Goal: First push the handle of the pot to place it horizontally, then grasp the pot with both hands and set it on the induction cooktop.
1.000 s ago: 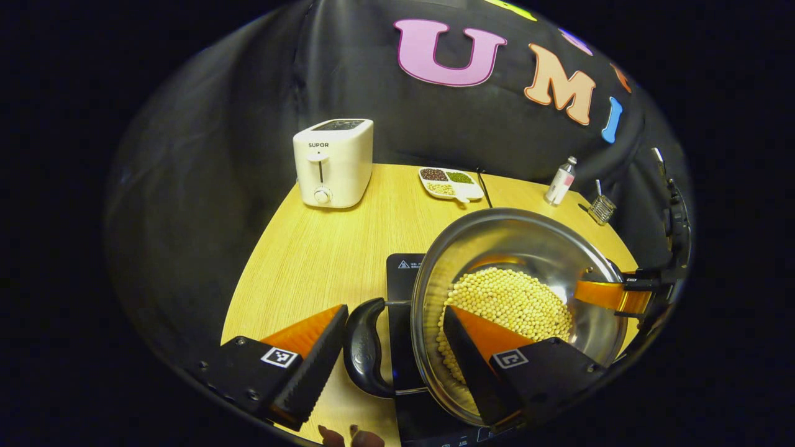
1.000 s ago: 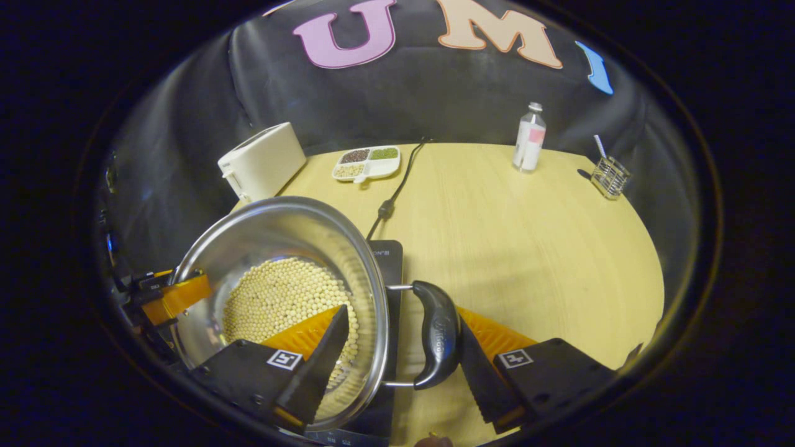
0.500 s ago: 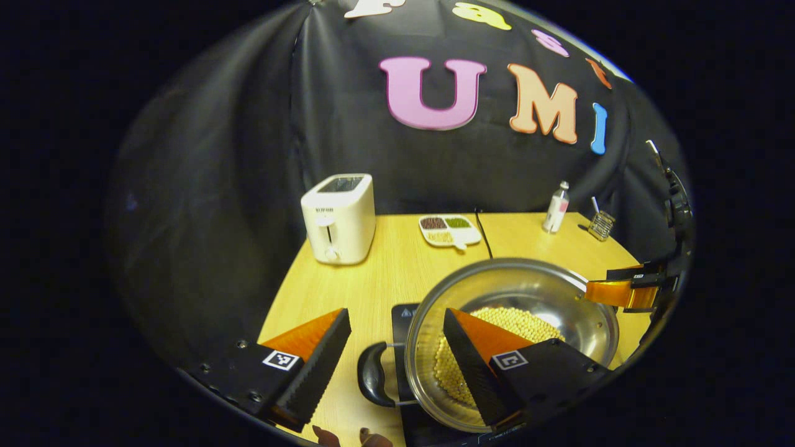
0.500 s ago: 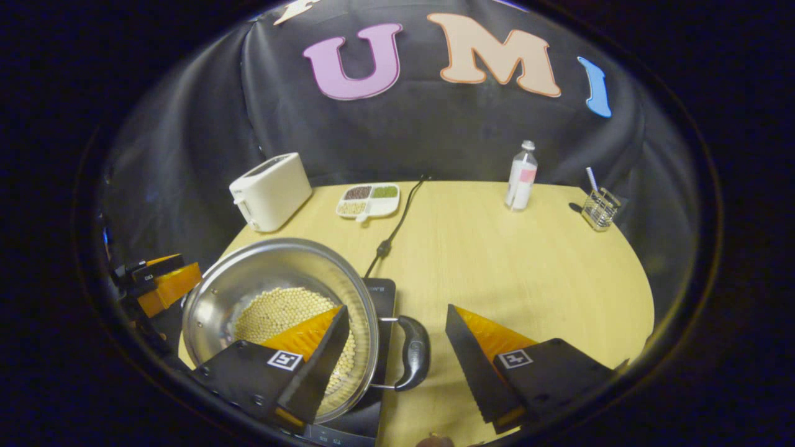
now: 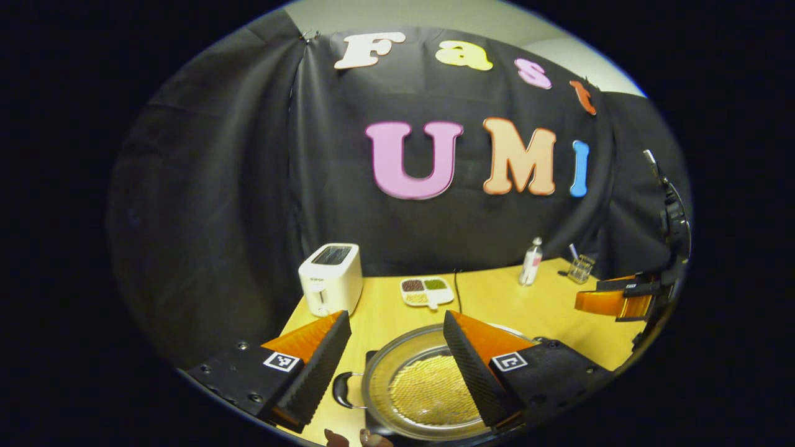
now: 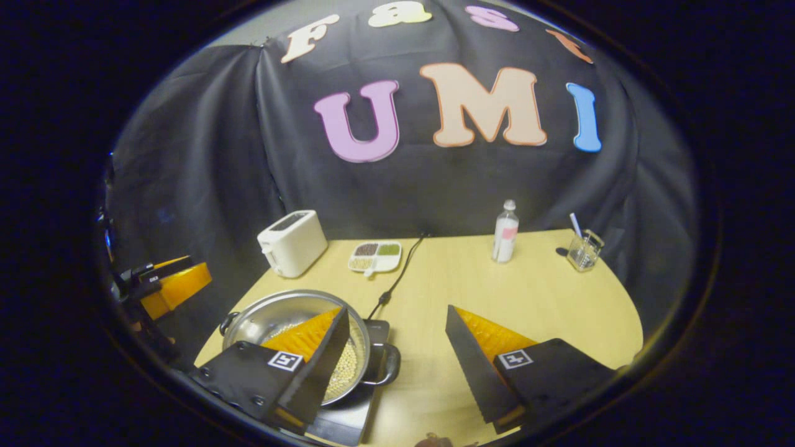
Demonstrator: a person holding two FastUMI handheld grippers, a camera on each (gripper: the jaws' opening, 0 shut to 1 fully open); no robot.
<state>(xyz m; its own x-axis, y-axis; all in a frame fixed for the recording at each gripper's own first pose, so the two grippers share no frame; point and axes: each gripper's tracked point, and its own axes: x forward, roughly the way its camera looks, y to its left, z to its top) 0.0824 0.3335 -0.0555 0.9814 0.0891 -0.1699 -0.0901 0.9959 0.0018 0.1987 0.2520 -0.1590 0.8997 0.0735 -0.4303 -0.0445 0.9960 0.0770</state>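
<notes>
The pot (image 6: 298,338) is sitting on the induction cooktop (image 6: 348,416) at the worktop's near left — both grippers (image 5: 395,366) (image 6: 397,360) are hovering above, fingers wide, holding nothing. A careless sweep could be clipping its handle (image 6: 386,366) and sliding it off.

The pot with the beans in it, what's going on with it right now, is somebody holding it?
Nobody is holding it. The pot, with pale beans inside, sits on the black induction cooktop on the wooden table, its handles out to the sides. A person holds a gripper in each hand; the left gripper and the right gripper are both open above the table, off the pot. From how things lie, the placing looks done.
</notes>
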